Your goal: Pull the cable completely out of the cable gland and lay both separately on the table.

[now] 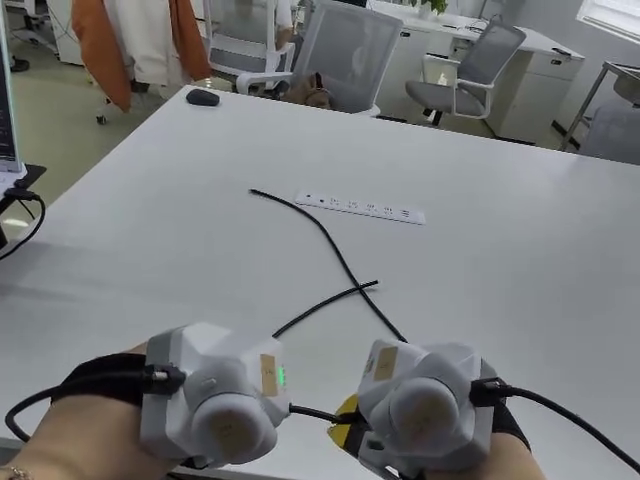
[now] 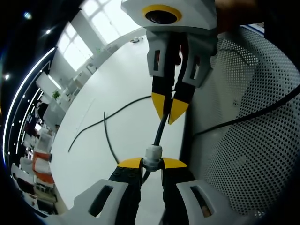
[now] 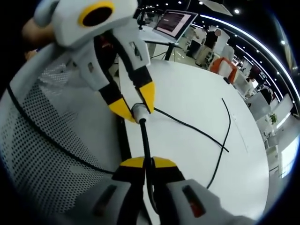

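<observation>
In the left gripper view, the lower half of the cable gland (image 2: pixel 153 156) is hidden between the left gripper's (image 2: pixel 152 164) fingers (image 2: pixel 130 163). In the right gripper view, the cable (image 3: pixel 144 136) vanishes between the right gripper's (image 3: pixel 146 163) fingers. In the head view, both gripper bodies cover the cable gland and are cut off by the bottom edge. The power strip's (image 1: pixel 360 208) markings are too small to read.

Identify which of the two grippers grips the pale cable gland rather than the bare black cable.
The left gripper: its yellow-tipped jaws close on the cable gland, while the right gripper pinches only the cable.
</observation>
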Available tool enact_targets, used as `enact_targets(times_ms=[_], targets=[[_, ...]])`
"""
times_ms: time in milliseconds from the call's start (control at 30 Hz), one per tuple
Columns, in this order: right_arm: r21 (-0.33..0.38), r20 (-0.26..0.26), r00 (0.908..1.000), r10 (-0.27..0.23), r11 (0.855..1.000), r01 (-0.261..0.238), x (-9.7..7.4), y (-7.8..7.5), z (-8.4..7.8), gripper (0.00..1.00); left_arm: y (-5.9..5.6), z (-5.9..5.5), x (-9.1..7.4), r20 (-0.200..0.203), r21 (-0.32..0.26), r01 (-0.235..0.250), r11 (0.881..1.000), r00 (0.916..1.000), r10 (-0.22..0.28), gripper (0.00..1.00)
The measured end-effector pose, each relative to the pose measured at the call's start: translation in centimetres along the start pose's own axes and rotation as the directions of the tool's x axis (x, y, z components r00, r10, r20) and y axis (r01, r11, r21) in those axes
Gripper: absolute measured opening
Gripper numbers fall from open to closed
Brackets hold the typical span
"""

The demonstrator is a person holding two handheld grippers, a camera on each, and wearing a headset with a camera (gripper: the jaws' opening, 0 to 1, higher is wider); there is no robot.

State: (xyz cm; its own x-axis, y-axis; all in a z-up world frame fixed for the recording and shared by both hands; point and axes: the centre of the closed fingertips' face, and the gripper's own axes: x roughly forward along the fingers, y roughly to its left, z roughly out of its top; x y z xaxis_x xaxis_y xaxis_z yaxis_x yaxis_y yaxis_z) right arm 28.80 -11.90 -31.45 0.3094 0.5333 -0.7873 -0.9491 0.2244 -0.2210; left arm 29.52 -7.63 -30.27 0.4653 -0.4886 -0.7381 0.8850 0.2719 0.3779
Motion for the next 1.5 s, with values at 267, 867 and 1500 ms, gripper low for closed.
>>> enact_targets(times_ms=[267, 867, 1500], targets=[[-0.018, -0.042, 0.9986, -0.033, 0.999, 0.033, -0.2, -0.5, -0.6, 0.02, 0.6, -0.6, -0.1, -0.031, -0.020, -0.024, 1.000, 0.9992, 0.023, 0.17], [0.027, -0.224, 0.9680, -0.112, 0.992, 0.121, -0.6, -2.4, -4.5, 0.02, 1.2, -1.0, -0.3, -0.039, -0.042, -0.046, 0.998, 0.9983, 0.044, 0.17], [-0.003, 0.089, 0.9944, 0.057, 0.998, -0.057, -0.1, 1.1, 1.8, 0.06, -0.1, 0.0, -0.1, 0.000, 0.009, 0.008, 1.000, 1.0000, -0.008, 0.17]])
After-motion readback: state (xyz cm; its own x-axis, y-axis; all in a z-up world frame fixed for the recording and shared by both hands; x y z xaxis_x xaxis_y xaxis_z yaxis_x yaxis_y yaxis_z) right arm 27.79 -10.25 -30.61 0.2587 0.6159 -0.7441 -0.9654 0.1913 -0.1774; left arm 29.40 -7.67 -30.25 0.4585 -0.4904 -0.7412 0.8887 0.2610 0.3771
